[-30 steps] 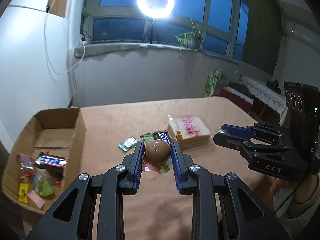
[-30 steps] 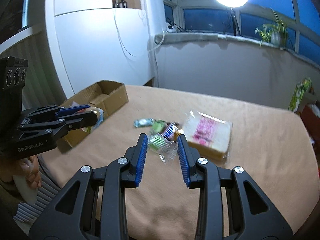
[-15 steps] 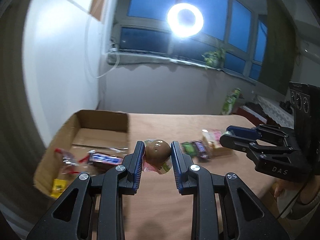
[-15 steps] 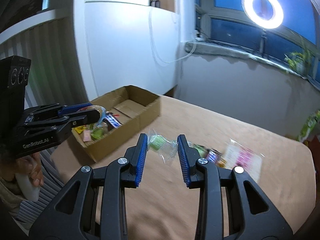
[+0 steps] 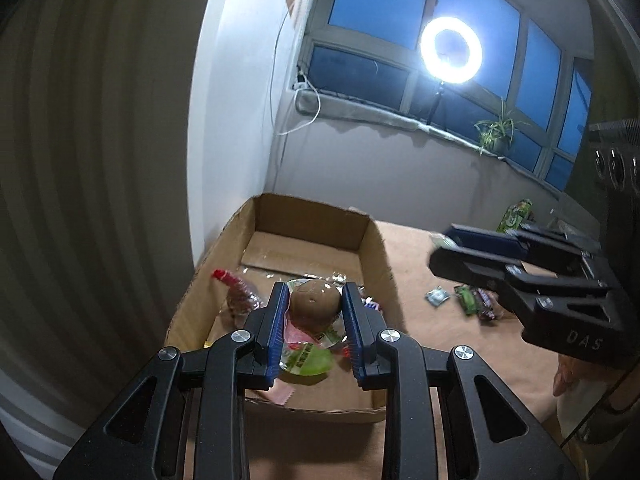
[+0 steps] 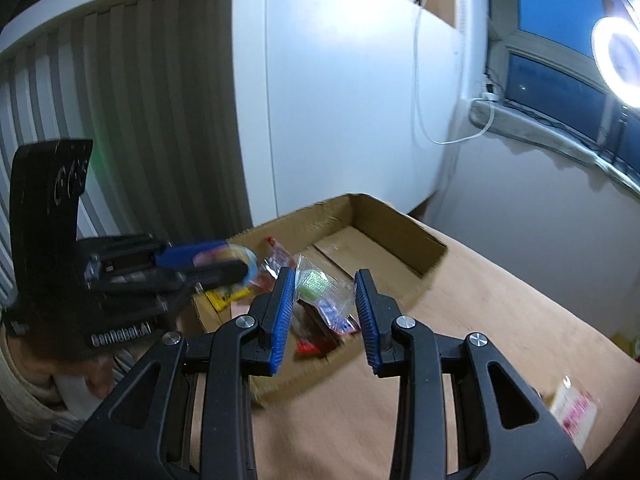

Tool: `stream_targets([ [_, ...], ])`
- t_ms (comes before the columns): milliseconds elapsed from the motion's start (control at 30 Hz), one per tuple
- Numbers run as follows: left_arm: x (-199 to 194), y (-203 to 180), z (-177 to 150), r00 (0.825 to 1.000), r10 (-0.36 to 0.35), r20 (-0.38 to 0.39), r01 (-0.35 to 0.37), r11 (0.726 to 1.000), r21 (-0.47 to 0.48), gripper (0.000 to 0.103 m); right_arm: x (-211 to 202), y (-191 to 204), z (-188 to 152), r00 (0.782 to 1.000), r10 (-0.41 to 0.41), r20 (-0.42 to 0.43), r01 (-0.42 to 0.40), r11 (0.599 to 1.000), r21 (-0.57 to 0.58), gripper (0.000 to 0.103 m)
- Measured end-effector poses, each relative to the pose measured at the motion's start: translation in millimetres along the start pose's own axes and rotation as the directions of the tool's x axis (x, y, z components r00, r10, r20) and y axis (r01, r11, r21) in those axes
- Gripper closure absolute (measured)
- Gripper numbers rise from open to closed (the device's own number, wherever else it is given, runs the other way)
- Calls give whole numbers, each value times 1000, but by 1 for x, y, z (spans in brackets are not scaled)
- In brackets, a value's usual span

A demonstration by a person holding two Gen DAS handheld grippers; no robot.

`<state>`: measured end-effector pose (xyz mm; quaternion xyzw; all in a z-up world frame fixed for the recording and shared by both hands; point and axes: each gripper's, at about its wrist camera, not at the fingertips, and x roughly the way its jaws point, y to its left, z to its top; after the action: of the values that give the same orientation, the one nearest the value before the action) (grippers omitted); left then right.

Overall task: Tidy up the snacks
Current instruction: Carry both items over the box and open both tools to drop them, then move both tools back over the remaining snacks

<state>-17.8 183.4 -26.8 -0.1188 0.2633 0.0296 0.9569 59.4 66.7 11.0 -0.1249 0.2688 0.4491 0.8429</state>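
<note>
My left gripper (image 5: pixel 315 292) is shut on a round brown snack in a clear wrapper (image 5: pixel 314 305) and holds it over the open cardboard box (image 5: pixel 372 248). My right gripper (image 6: pixel 326 280) is shut on a clear packet with a green snack (image 6: pixel 324 290), above the box's near corner (image 6: pixel 400 216). Several wrapped snacks lie in the box (image 5: pixel 240 296). The right gripper also shows in the left wrist view (image 5: pixel 444 244), and the left gripper in the right wrist view (image 6: pixel 236 260).
Loose snacks lie on the tan table to the right of the box: small green packets and a dark bar (image 5: pixel 464 300). A pink-and-white bread pack (image 6: pixel 574 408) lies at the table's right. White wall and cabinet stand behind the box.
Both grippers have swung left from the snack pile to over the box, each still holding its snack.
</note>
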Motion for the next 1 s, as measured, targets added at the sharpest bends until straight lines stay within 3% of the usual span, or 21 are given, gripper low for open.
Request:
stream_targets([
  [133, 11, 5, -4, 1000, -3, -31, 2, 1000, -7, 75, 22, 3, 8, 1000, 18, -8, -18, 1000, -7, 70],
  [167, 15, 5, -3, 999, -1, -42, 1, 1000, -7, 75, 25, 2, 9, 1000, 22, -12, -22, 1000, -7, 65],
  [300, 20, 9, -4, 998, 35, -46, -36, 999, -30, 44, 34, 1, 12, 1000, 19, -14, -19, 1000, -6, 57],
  [333, 20, 10, -4, 998, 46, -43, -47, 998, -35, 40, 36, 0, 12, 1000, 20, -16, -20, 1000, -2, 55],
  [533, 15, 14, -2, 997, 70, -35, -72, 996, -47, 40, 26, -6, 5, 1000, -7, -9, 8, 1000, 25, 53],
  [633, 10, 13, -3, 997, 76, -31, -78, 995, -55, 39, 22, -5, 0, 1000, -16, -9, 16, 999, 35, 36],
  [733, 4, 13, -4, 997, 77, -21, -78, 995, -64, 34, 14, -2, -4, 1000, -22, -1, 22, 999, 46, 36],
  [1000, -6, -3, -1, 997, 74, -11, -75, 997, -37, 34, -1, -2, -14, 1000, -17, 10, 17, 998, 56, 36],
])
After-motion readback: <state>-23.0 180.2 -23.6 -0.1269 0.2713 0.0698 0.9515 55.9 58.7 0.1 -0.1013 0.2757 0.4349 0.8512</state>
